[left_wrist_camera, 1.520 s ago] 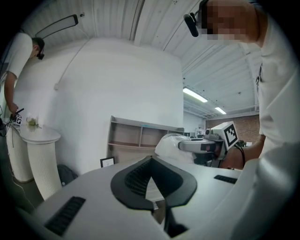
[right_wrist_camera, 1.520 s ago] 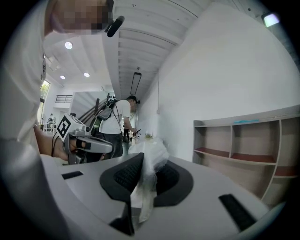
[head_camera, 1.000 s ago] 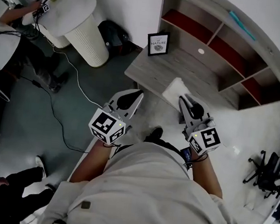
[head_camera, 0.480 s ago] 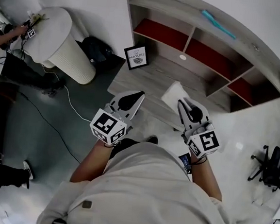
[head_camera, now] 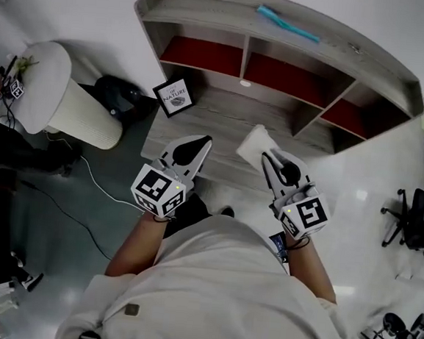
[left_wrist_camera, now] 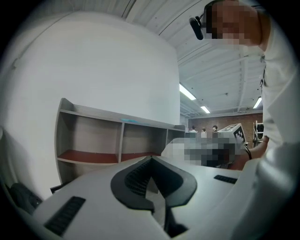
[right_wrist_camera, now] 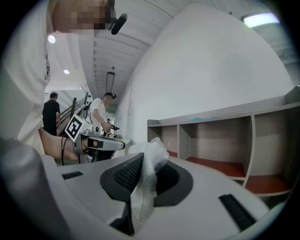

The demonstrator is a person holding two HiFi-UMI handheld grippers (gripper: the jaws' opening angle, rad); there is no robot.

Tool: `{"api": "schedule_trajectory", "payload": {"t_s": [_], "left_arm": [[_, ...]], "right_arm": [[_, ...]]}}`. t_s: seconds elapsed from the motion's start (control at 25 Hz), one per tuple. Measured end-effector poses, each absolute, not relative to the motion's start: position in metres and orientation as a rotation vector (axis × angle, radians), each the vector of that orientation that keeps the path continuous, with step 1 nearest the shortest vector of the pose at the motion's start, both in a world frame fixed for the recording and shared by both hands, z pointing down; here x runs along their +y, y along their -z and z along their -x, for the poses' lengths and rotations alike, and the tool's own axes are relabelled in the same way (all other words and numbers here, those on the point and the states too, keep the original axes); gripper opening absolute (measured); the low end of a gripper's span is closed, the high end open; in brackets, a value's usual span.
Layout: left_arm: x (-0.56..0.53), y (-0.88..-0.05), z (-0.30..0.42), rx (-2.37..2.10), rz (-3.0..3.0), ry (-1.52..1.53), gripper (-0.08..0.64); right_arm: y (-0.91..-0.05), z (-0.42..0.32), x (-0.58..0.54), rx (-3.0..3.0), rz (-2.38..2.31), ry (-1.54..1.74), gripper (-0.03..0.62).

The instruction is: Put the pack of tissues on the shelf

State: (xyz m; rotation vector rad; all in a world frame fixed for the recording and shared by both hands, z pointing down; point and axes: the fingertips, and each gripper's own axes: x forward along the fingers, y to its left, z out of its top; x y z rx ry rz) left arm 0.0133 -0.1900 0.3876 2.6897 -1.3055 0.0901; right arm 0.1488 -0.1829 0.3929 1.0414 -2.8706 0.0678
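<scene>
Head view, hold: the right tool (head_camera: 270, 159) pinches the pack of tissues (head_camera: 256, 142) by its near edge. The pack sticks out ahead in the air, short of the shelf (head_camera: 283, 27).
Head view, risk: the left tool (head_camera: 199, 143) is near a framed sign (head_camera: 173, 97) on the shelf's lower board. A careless swing that way could knock the sign over.
Left gripper view, state: the left tool (left_wrist_camera: 151, 160) is pressed together on nothing, with the shelf (left_wrist_camera: 93, 136) ahead of it. It cannot catch the pack if it drops.
Right gripper view, grip: the right tool (right_wrist_camera: 143, 164) seems to clamp only crinkled wrapper of the pack of tissues (right_wrist_camera: 151, 149). The thin film could slide out or stretch, and the pack would sag.
Right gripper view, risk: the shelf (right_wrist_camera: 225, 136) has upright dividers. If the pack snags on one, or on the front edge, it could be pulled from the pinch. Let go too near the edge, it may tip off.
</scene>
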Motion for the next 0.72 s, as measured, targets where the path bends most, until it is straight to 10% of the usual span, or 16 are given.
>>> {"api": "schedule_trajectory", "payload": {"t_s": [0.72], "left_arm": [[-0.298, -0.382, 0.023, -1.068, -2.815, -0.121, 0.014]], "right_arm": [[-0.389, -0.106, -0.268, -2.776, -1.268, -0.067, 0.071]]}}
